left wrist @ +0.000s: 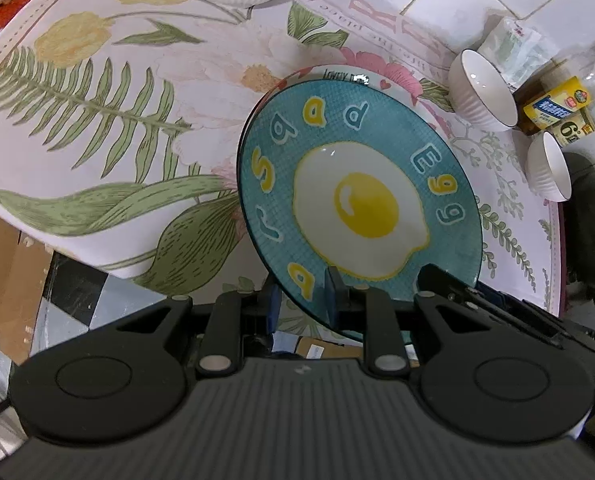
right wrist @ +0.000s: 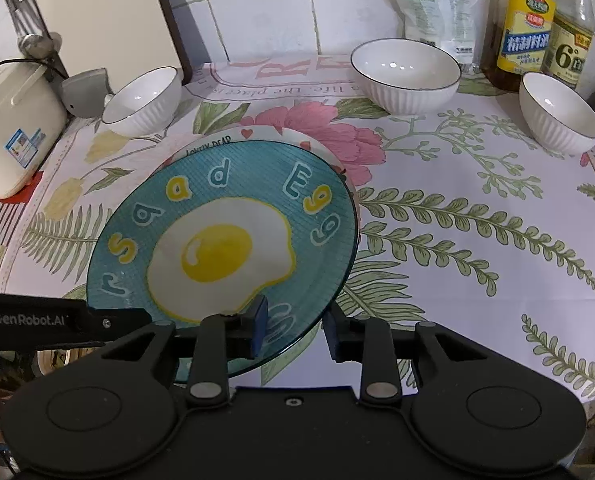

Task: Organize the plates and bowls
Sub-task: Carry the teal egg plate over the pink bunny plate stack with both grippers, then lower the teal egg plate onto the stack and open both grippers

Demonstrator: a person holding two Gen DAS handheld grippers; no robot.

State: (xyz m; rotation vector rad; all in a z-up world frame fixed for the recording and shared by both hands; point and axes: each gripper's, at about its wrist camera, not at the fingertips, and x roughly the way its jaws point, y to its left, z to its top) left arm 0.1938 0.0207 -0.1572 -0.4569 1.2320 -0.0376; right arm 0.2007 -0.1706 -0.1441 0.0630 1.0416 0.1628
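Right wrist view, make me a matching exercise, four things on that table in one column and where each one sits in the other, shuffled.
Things:
1. blue egg plate
2. white lettered plate
3. yellow-labelled bottle
4. rice cooker

Places:
A. far left of the view
B. far right, against the tiled wall
C. mostly hidden under another plate
D. near rim clamped in the left gripper

Pairs: 1-D, 2-C, 3-B, 4-A

Floral-cloth surface (right wrist: 477,280) against a tiled wall

On it – three white bowls (right wrist: 405,76), white plate (right wrist: 257,136) under the blue one, two bottles (right wrist: 527,32), a pouch (right wrist: 437,4), cream appliance (right wrist: 13,128).
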